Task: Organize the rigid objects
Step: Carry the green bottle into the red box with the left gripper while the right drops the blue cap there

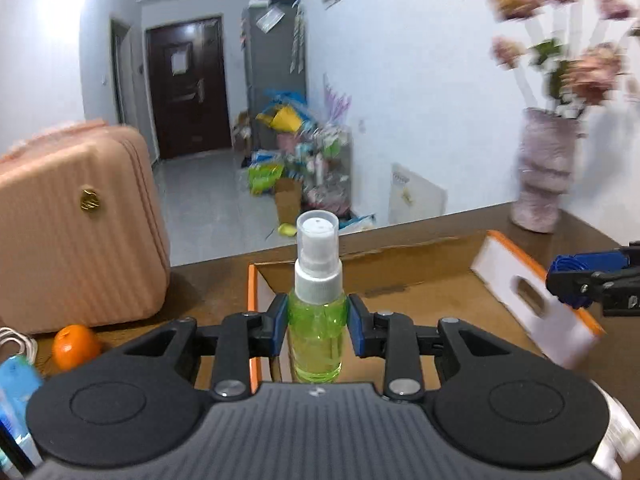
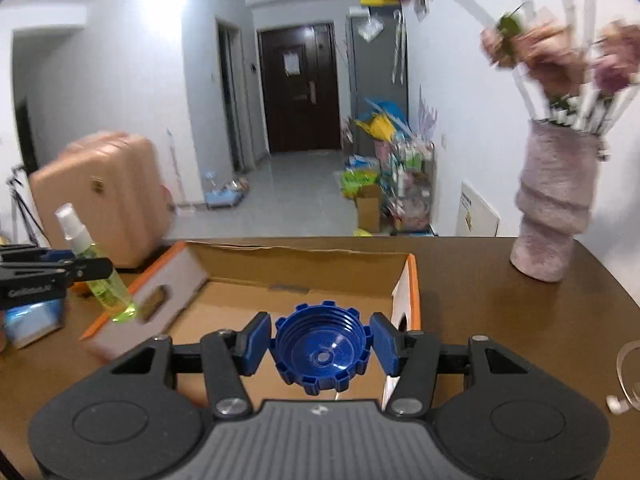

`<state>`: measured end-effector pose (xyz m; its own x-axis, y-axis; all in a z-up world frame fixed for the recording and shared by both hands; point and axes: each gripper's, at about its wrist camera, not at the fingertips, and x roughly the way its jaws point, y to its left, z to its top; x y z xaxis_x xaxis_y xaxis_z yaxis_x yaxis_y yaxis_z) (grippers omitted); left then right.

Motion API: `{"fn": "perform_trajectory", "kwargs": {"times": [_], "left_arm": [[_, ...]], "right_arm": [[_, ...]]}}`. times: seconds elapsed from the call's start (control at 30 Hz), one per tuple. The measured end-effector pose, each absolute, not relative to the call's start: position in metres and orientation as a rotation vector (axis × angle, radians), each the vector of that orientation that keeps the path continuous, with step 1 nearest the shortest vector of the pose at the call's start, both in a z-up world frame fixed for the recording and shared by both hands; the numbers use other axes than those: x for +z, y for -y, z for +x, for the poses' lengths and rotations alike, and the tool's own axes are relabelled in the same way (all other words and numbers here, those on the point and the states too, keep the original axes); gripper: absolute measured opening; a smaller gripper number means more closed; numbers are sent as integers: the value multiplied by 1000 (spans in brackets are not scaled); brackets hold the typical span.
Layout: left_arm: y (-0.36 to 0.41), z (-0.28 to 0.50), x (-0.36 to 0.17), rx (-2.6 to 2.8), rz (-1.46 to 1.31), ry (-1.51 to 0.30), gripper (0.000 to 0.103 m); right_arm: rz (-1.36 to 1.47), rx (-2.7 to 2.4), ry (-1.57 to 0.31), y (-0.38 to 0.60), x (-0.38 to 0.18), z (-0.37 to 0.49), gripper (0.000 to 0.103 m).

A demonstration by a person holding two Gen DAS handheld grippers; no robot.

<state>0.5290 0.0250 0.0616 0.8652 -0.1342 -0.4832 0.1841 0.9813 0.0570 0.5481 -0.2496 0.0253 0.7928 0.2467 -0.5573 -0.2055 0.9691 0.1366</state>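
My left gripper is shut on a green spray bottle with a clear cap, held upright over the left edge of an open cardboard box. It also shows in the right wrist view, gripper and bottle, by the box's left flap. My right gripper is shut on a blue ribbed cap, open side facing the camera, above the box's floor. The right gripper with the cap shows at the right edge of the left wrist view.
A pink case stands left of the box on the brown table. An orange and a blue packet lie near it. A lilac vase of flowers stands at the back right. A clear tape ring lies at the right.
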Motion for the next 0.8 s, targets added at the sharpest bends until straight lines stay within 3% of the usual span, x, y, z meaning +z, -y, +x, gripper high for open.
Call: {"fn": "perform_trajectory", "kwargs": {"times": [0.27, 0.53, 0.67, 0.8], "left_arm": [[-28, 659, 20, -141, 85, -657, 31], [-28, 686, -1, -168, 102, -706, 32], [-29, 692, 0, -165, 76, -717, 40], [-25, 684, 5, -153, 92, -713, 51]], "right_arm": [[-4, 146, -820, 224, -32, 692, 54], [-110, 126, -880, 211, -49, 724, 55], [-110, 122, -883, 211, -48, 724, 66], [-103, 118, -865, 210, -41, 715, 66]]}}
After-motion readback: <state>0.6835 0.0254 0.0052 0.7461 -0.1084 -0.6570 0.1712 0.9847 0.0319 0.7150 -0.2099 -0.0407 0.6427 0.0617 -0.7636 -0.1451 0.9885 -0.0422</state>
